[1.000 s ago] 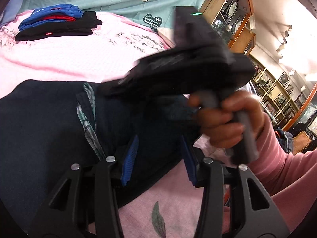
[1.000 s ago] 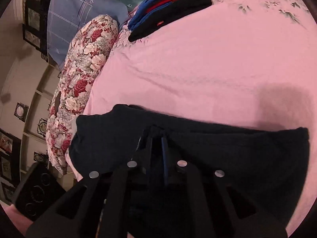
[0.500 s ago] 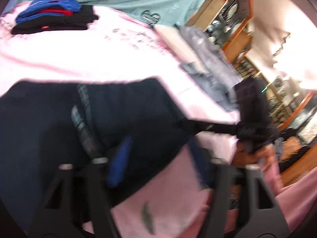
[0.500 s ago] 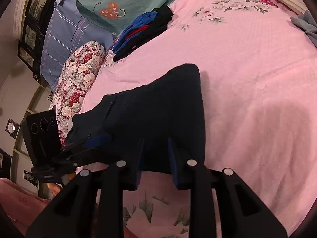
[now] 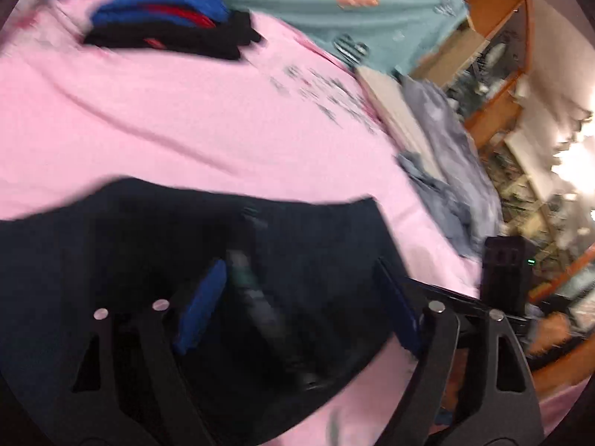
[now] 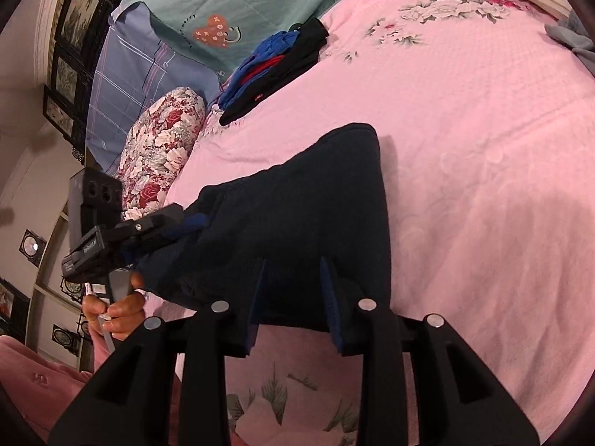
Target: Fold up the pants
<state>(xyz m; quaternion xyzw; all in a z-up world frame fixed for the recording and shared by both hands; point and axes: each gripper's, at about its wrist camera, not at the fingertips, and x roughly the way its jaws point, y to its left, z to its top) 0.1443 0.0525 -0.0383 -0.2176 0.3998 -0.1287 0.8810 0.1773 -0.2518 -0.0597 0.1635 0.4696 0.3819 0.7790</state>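
Nearest the right-wrist camera, the right tongs (image 6: 292,299) stand partly open with nothing between them, their tips at the near edge of the folded dark navy pants (image 6: 297,215) that lie on the pink floral bedsheet (image 6: 483,148). The left tongs (image 5: 297,312) gape wide over the pants' left end – empty too. Far off sit a stack of folded black, blue and red clothes (image 6: 275,67) and a red floral bolster pillow (image 6: 160,148).

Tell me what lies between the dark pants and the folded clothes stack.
Only bare pink bedsheet separates the dark pants from the folded clothes stack, clearest in the right wrist view.
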